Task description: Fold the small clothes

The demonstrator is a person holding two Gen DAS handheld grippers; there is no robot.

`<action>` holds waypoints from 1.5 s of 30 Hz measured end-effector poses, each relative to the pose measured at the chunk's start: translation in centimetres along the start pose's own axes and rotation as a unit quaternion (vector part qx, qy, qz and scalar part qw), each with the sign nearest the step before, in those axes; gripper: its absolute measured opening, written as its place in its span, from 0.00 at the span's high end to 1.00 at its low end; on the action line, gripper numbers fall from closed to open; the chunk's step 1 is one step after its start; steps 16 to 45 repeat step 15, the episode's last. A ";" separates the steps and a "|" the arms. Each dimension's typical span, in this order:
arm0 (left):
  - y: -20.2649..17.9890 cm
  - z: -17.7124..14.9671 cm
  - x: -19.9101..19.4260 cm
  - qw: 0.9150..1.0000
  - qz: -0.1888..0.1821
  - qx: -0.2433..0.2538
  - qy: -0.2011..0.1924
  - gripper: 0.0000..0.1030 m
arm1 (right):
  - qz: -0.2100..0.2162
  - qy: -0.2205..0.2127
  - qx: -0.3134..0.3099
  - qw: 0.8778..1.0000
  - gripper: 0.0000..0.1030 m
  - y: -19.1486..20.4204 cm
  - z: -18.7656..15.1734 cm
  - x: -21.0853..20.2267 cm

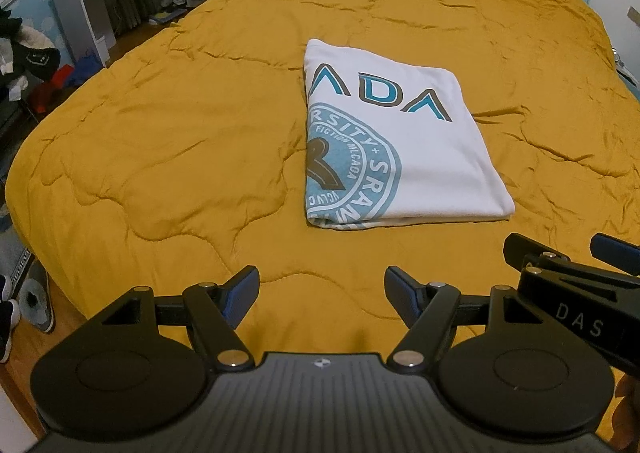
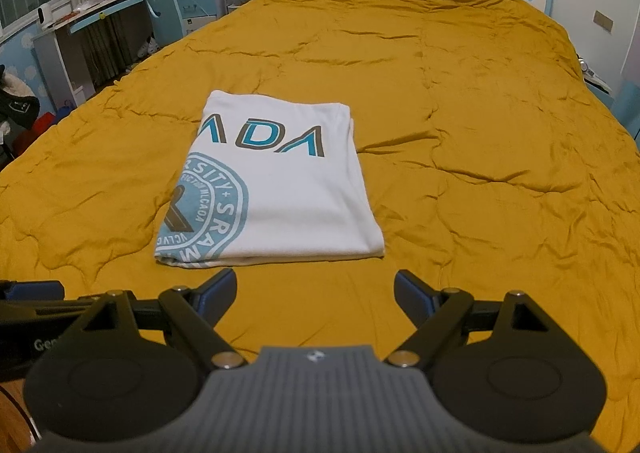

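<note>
Since the folded white shirt (image 1: 400,141) lying on the yellow bed cover (image 1: 160,153) is light, limp and likely to slump apart, pinch all its layers at the near edge, both grippers (image 1: 321,299) (image 2: 315,295) hovering short of it with jaws released and empty.

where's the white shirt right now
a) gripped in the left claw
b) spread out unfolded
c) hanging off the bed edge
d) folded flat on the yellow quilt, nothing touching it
d: the shirt lies folded into a neat rectangle on the quilt, and both claws, left and right, stand open short of it.
</note>
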State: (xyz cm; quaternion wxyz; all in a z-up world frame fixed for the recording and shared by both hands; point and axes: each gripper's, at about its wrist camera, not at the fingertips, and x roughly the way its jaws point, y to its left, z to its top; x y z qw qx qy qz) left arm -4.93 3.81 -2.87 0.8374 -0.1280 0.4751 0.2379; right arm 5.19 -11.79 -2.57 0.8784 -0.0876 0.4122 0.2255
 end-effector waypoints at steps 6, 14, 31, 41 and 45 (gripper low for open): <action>-0.4 -0.2 -0.3 1.000 0.009 0.010 -0.023 0.19 | -0.001 0.000 0.006 1.000 0.21 -0.1 0.0 0.0; -0.3 0.3 -0.5 0.999 0.010 0.014 -0.043 0.19 | 0.000 -0.005 0.011 1.000 0.21 -0.2 0.2 -0.1; -0.1 0.4 -0.4 0.999 0.005 0.009 -0.039 0.19 | 0.001 -0.005 0.011 1.000 0.21 -0.2 0.2 -0.1; -0.1 0.4 -0.4 0.999 0.005 0.009 -0.039 0.19 | 0.001 -0.005 0.011 1.000 0.21 -0.2 0.2 -0.1; -0.1 0.4 -0.4 0.999 0.005 0.009 -0.039 0.19 | 0.001 -0.005 0.011 1.000 0.21 -0.2 0.2 -0.1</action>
